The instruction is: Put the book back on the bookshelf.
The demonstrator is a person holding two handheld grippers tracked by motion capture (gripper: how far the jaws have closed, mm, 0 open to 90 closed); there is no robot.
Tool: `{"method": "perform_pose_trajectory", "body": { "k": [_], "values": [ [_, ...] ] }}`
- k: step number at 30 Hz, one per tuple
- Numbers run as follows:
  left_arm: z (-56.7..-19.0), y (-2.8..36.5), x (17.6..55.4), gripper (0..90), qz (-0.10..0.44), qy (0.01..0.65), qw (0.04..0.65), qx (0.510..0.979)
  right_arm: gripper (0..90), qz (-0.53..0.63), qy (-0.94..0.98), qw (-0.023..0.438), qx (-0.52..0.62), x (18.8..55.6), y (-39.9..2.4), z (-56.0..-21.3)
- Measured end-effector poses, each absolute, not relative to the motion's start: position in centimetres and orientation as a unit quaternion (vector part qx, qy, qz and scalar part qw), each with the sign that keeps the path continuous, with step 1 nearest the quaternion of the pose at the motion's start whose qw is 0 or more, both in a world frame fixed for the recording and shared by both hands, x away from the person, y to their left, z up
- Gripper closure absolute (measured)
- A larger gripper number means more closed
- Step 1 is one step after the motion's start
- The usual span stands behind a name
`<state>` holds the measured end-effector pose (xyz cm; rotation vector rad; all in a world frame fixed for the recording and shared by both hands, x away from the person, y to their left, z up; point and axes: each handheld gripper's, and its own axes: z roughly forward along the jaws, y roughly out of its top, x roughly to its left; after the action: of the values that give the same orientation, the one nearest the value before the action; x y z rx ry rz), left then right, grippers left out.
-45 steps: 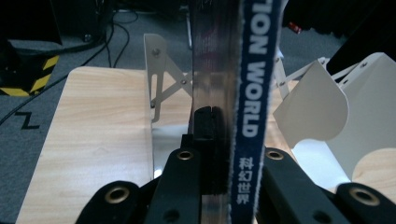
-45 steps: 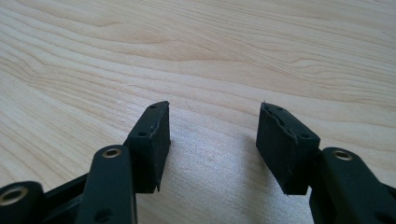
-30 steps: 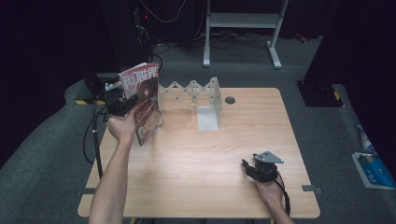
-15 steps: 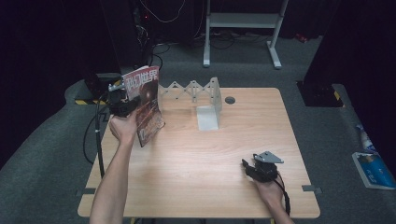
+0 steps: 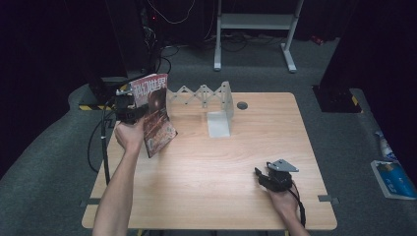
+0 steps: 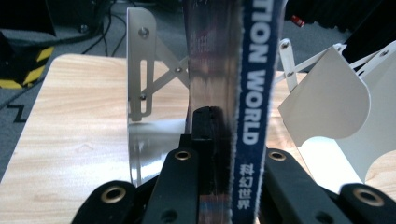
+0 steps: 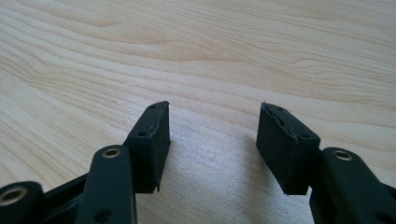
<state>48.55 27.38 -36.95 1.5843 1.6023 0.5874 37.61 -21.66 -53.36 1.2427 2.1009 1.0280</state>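
Holding the magazine (image 5: 156,114) upright over the table's (image 5: 206,172) left rear corner, the left gripper (image 5: 129,111) has its jaws clamped on the spine edge — the left gripper view shows the blue spine (image 6: 254,93) with "WORLD" lettering pinched between the black jaws, glossy cover beside it. Cover tilts slightly, its bottom corner low over the wood; cannot tell if it touches. Just right of the magazine, along the table's far edge, sits the white expanding book rack (image 5: 204,98) — scissor links stretched, end plate (image 5: 219,123) standing on the wood, nothing in it. Grommet hole (image 5: 242,105) just beyond that. Further right and nearer the person, the right gripper (image 5: 274,178) rests low on the table, well apart from the rack; jaws apart, nothing but bare wood grain between the pads (image 7: 152,144).
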Motion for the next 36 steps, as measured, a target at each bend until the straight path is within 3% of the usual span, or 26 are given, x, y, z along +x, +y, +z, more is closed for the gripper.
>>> {"method": "perform_pose_trajectory", "body": {
  "k": [24,36],
  "values": [
    [-36.6,27.9,49.7,82.3,0.134,0.664,0.333,0.656,44.9,0.376,0.771,0.244,0.452,37.6,-21.6,-53.3],
    [-34.8,27.4,48.7,84.2,0.178,0.629,0.352,0.669,45.1,0.376,0.771,0.243,0.452,37.6,-21.6,-53.3]
  ]
}}
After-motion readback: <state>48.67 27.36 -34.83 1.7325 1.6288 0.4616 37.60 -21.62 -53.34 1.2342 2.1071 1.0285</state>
